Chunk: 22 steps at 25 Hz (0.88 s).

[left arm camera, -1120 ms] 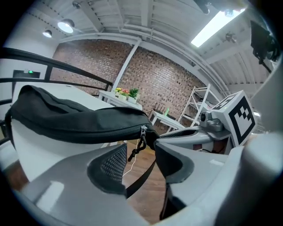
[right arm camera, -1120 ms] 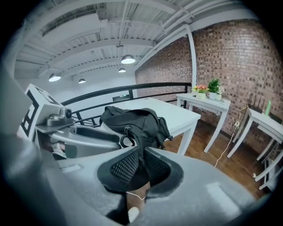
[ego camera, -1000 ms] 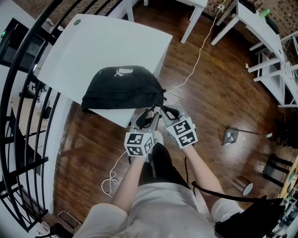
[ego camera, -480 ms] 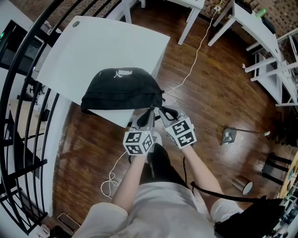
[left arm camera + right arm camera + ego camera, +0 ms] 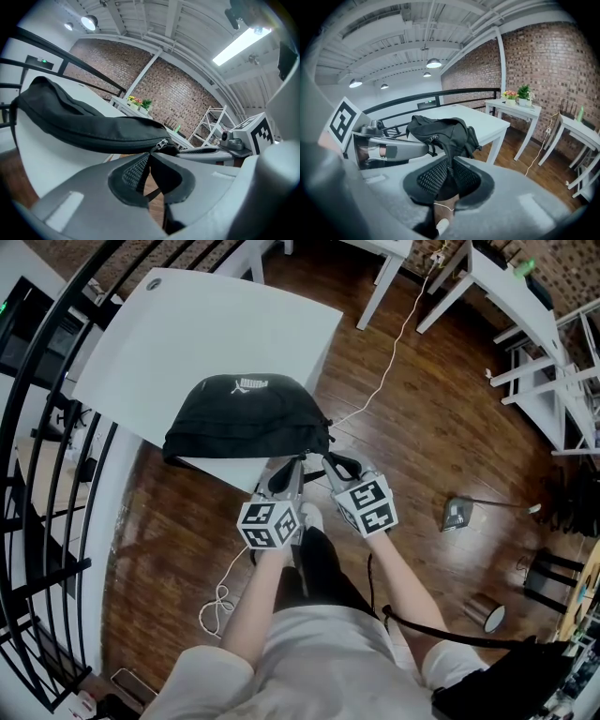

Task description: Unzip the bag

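Note:
A black bag [image 5: 244, 418] lies on the white table [image 5: 216, 334], with its right end at the table's near corner. In the left gripper view the bag [image 5: 84, 126] stretches across, and its metal zipper slider [image 5: 162, 143] sits just above the jaws. My left gripper [image 5: 151, 157] is shut on the thin black zipper pull that hangs from the slider. In the head view the left gripper [image 5: 284, 474] points at the bag's right end. My right gripper [image 5: 451, 165] is shut on a black strap at the bag's [image 5: 440, 131] end. It sits just right of the left one [image 5: 330, 465].
A black railing [image 5: 56, 427] runs along the left. White tables [image 5: 506, 287] stand at the back right, and a white cable [image 5: 394, 362] trails over the wooden floor. A coil of cord [image 5: 217, 601], a dustpan [image 5: 459, 514] and a metal cup [image 5: 489, 612] lie on the floor.
The left gripper's jaws have closed on the zipper pull, and the gripper has shifted slightly left. The right gripper and the bag have stayed in place.

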Each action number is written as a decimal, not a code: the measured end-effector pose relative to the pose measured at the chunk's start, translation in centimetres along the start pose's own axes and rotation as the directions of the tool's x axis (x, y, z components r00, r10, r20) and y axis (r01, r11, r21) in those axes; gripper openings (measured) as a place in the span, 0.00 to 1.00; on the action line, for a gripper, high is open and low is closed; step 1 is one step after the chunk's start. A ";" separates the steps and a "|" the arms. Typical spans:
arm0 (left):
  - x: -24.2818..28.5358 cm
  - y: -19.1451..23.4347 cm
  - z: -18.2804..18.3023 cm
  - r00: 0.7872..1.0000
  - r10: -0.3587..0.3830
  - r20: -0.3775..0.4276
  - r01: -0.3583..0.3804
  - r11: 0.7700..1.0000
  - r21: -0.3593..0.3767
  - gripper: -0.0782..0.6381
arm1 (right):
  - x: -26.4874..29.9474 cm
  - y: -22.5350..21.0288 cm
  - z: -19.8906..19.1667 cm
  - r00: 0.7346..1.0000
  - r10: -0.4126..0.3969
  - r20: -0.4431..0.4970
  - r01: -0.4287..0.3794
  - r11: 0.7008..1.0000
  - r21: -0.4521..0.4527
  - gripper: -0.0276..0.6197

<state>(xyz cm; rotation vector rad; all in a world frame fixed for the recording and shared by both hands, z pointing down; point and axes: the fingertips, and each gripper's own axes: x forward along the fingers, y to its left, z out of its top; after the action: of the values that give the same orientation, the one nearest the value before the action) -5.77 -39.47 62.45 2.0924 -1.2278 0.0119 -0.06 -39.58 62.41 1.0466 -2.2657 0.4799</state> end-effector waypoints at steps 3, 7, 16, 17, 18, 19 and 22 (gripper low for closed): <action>-0.7 0.6 0.3 1.000 0.024 -0.005 -0.024 0.999 0.032 0.14 | -0.5 0.0 -0.1 1.000 0.003 -0.001 -0.003 1.000 0.024 0.09; -1.3 1.3 0.6 0.999 0.034 -0.004 -0.034 0.998 0.056 0.14 | -0.6 0.1 -0.2 1.000 0.005 -0.002 -0.005 1.000 0.031 0.09; -2.1 1.5 0.3 0.999 0.052 0.002 -0.052 0.995 0.081 0.14 | -0.8 0.3 -0.9 1.000 0.014 -0.009 -0.013 0.999 0.041 0.09; -2.2 1.5 0.4 0.999 0.053 0.002 -0.053 0.995 0.081 0.14 | -0.8 0.3 -0.9 1.000 0.012 -0.012 -0.012 0.999 0.044 0.09; -2.2 1.5 0.4 0.999 0.054 0.002 -0.054 0.995 0.082 0.14 | -0.8 0.2 -1.0 1.000 0.010 -0.016 -0.010 0.999 0.045 0.09; -2.3 1.5 0.5 0.998 0.055 0.002 -0.055 0.995 0.082 0.14 | -0.7 0.2 -1.0 1.000 0.009 -0.018 -0.008 0.999 0.045 0.09; -2.5 1.6 0.5 0.998 0.062 0.006 -0.062 0.995 0.083 0.14 | -0.7 0.2 -1.1 1.000 0.005 -0.019 -0.004 0.999 0.046 0.09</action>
<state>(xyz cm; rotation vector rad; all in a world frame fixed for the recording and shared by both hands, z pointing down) -8.55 -38.36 62.13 2.1250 -1.3150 0.0887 0.54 -38.41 62.76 1.0551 -2.2508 0.5438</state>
